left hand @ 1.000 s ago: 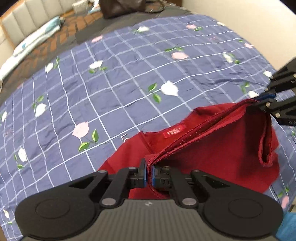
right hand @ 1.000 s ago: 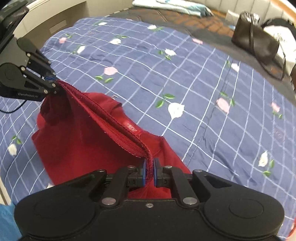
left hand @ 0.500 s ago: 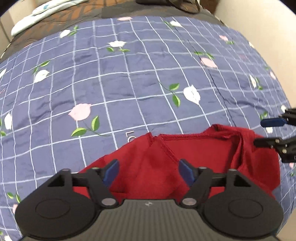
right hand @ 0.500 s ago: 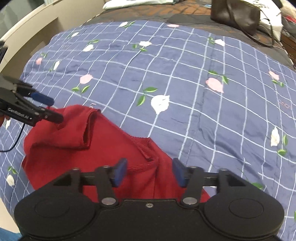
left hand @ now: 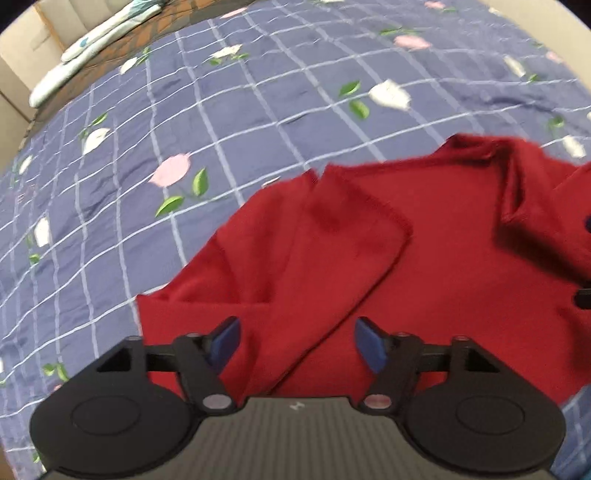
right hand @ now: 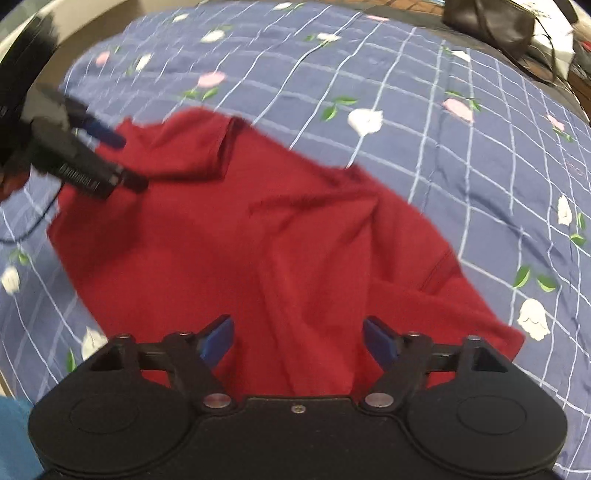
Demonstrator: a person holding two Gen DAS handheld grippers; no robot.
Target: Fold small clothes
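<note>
A small dark red garment (left hand: 388,258) (right hand: 258,240) lies rumpled and partly doubled over on the blue checked bedspread (left hand: 184,110) (right hand: 461,147). My left gripper (left hand: 297,343) hovers over its near edge, open, nothing between its blue fingertips. My right gripper (right hand: 299,341) is open too, above the garment's near side. In the right wrist view the left gripper (right hand: 118,158) shows at the far left over the garment's corner, its jaws apart. Both views are motion-blurred.
A flowered blue bedspread covers the bed all around the garment. A pale pillow or folded cloth (left hand: 92,44) lies at the far left by the headboard. A dark handbag (right hand: 491,22) sits at the bed's far right edge.
One second ago both grippers were shut on the garment's edge, holding it stretched and lifted. They have since let go and opened; the garment dropped flat onto the bedspread and both grippers pulled back toward its near side.
</note>
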